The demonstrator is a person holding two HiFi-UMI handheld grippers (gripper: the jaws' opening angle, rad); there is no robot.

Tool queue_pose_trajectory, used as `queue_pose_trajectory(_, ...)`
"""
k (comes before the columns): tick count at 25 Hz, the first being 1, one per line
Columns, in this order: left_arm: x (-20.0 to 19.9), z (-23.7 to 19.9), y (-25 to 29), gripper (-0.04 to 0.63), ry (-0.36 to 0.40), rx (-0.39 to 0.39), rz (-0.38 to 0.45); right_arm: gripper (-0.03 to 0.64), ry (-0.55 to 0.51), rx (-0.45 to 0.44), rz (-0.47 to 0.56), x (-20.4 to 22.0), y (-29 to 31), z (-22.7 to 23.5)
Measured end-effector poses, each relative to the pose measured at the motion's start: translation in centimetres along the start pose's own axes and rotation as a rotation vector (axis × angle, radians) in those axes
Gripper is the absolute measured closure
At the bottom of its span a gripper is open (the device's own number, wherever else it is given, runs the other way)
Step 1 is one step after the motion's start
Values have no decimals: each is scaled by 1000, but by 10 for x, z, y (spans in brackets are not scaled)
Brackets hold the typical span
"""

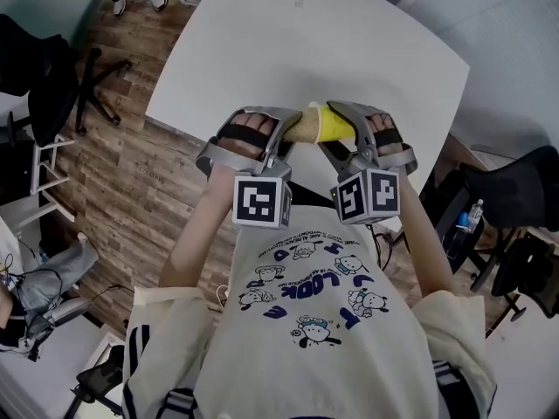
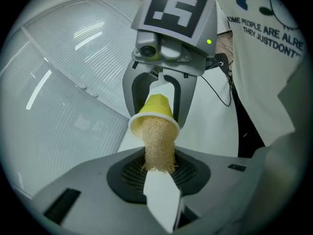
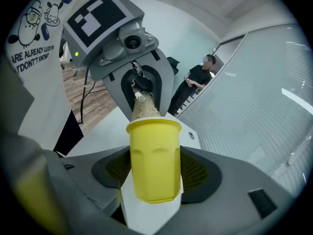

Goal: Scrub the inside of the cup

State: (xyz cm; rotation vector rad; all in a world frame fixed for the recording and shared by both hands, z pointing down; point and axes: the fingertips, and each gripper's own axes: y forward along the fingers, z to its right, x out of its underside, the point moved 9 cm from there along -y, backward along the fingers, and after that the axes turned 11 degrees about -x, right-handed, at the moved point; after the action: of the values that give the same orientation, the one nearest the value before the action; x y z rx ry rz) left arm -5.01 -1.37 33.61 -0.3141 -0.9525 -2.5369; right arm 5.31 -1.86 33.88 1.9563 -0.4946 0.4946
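Yellow cup (image 3: 154, 160) sits clamped in the right tongs (image 3: 152, 204) above the white tabletop's (image 1: 262, 51) near edge, while the left tongs (image 2: 159, 180) pinch a tan fibrous scrubber (image 2: 158, 143) pushed into its mouth. Scrubbing seems under way, and next it wants twisting, deeper strokes

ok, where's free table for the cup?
Most of the white table beyond the yellow cup is bare, from its left edge by the wood floor to its right edge. Crowded only at the near edge: left claw holds the scrubber inside the cup in the right claw.
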Motion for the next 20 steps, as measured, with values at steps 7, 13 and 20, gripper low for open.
queue_pose_trajectory(7,4,-10,3,465,-82,60,2,328,-121,13,-41,-6,7,-1)
queue_pose_trajectory(13,7,-9,7,465,-211,177,-10,328,-213,28,-64,-7,10,-5)
queue_pose_trajectory(20,19,-16,11,465,-392,316,15,328,-300,44,-77,-13,15,-6)
